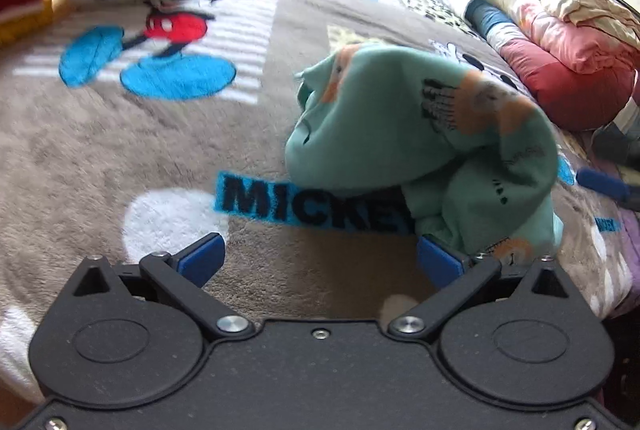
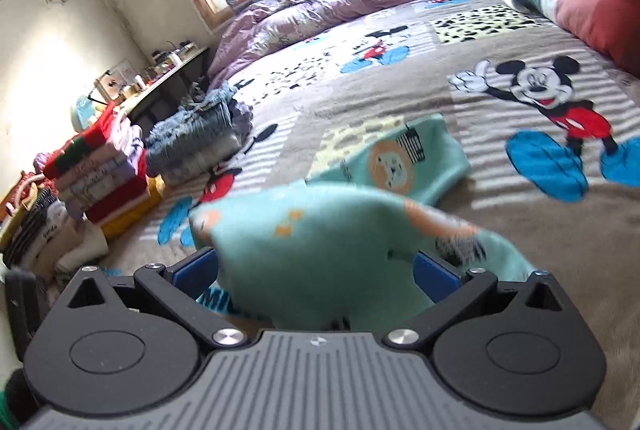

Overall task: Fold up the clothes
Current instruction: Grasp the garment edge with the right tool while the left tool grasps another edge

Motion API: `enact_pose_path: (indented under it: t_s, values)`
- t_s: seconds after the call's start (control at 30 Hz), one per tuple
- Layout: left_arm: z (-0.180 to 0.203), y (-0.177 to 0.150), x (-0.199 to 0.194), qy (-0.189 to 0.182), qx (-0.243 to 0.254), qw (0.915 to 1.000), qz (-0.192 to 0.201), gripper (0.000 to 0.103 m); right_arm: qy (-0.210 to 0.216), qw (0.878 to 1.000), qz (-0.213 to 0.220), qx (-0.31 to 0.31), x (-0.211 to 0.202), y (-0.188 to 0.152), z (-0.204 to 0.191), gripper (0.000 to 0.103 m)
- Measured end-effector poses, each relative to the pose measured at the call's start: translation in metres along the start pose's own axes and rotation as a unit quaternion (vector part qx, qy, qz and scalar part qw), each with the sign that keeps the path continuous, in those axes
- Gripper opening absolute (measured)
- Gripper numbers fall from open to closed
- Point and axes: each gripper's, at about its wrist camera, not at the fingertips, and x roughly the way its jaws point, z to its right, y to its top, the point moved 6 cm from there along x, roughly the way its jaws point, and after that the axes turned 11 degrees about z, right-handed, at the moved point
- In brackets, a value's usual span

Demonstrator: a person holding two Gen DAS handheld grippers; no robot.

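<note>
Garment count: one teal printed piece [image 1: 420,134] on the blanket [image 1: 120,158] | left gripper [image 1: 320,262] spread wide, empty | right gripper [image 2: 316,274] spread, cloth draped between | two folded stacks [image 2: 104,170].

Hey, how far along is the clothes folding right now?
Done: folded stacks sit at the bed's edge. In hand: the green garment, bunched and unfolded, drapes over the open right claw; the left claw is open beside it. Left: folding this piece.

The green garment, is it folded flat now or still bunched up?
Bunched up. The green garment humps off the blanket, draped over the left gripper's right finger, not lying flat.
</note>
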Motion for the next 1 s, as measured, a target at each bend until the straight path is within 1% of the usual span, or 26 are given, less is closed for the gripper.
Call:
enact_pose_path:
  t_s: [0.07,0.2,0.27,0.3,0.37,0.4,0.43,0.47,0.57,0.63,0.77,0.8,0.83,0.9,0.93,1.0]
  values:
    - [-0.006,0.002,0.005,-0.013,-0.014,0.9998,-0.004,0.103,0.008,1.000,-0.004,0.005,0.010,0.012,0.005,0.103]
    - [-0.013,0.008,0.012,-0.034,-0.033,0.9989,0.006,0.103,0.020,1.000,-0.016,0.017,0.034,0.040,0.017,0.103]
    - [-0.015,0.011,0.015,-0.038,-0.038,0.9985,0.010,0.103,0.016,1.000,-0.021,-0.009,0.047,0.055,0.019,0.102]
    - [-0.017,0.013,0.017,-0.038,-0.039,0.9984,0.012,0.102,0.011,0.999,-0.022,-0.031,0.053,0.062,0.018,0.099]
    - [-0.020,0.015,0.022,-0.038,-0.038,0.9984,0.018,0.102,0.002,0.997,-0.029,-0.076,0.067,0.075,0.016,0.090]
    - [-0.021,0.016,0.024,-0.039,-0.038,0.9983,0.020,0.102,0.003,0.995,-0.035,-0.096,0.074,0.080,0.014,0.081]
    - [-0.023,0.017,0.026,-0.041,-0.039,0.9982,0.021,0.101,0.004,0.993,-0.042,-0.114,0.083,0.083,0.012,0.074]
    - [-0.025,0.018,0.029,-0.043,-0.039,0.9981,0.022,0.101,0.006,0.990,-0.049,-0.136,0.091,0.086,0.008,0.074]
    - [-0.028,0.020,0.035,-0.051,-0.042,0.9975,0.024,0.099,0.014,0.974,-0.072,-0.213,0.117,0.084,-0.004,0.073]
    - [-0.029,0.021,0.038,-0.055,-0.038,0.9974,0.026,0.097,0.024,0.961,-0.087,-0.261,0.133,0.081,-0.013,0.073]
    - [-0.030,0.024,0.042,-0.069,-0.032,0.9965,0.035,0.096,0.057,0.932,-0.128,-0.333,0.165,0.063,-0.027,0.073]
    - [-0.030,0.025,0.044,-0.072,-0.032,0.9962,0.036,0.092,0.062,0.925,-0.139,-0.349,0.172,0.057,-0.029,0.073]
    - [-0.030,0.025,0.045,-0.077,-0.031,0.9959,0.037,0.084,0.065,0.917,-0.149,-0.364,0.179,0.052,-0.031,0.073]
    - [-0.029,0.026,0.048,-0.088,-0.029,0.9950,0.035,0.080,0.073,0.903,-0.168,-0.388,0.193,0.043,-0.036,0.074]
    - [-0.028,0.027,0.049,-0.092,-0.027,0.9947,0.035,0.076,0.078,0.899,-0.180,-0.391,0.199,0.039,-0.037,0.074]
    - [-0.026,0.027,0.052,-0.100,-0.019,0.9942,0.033,0.073,0.085,0.895,-0.199,-0.390,0.210,0.033,-0.035,0.075]
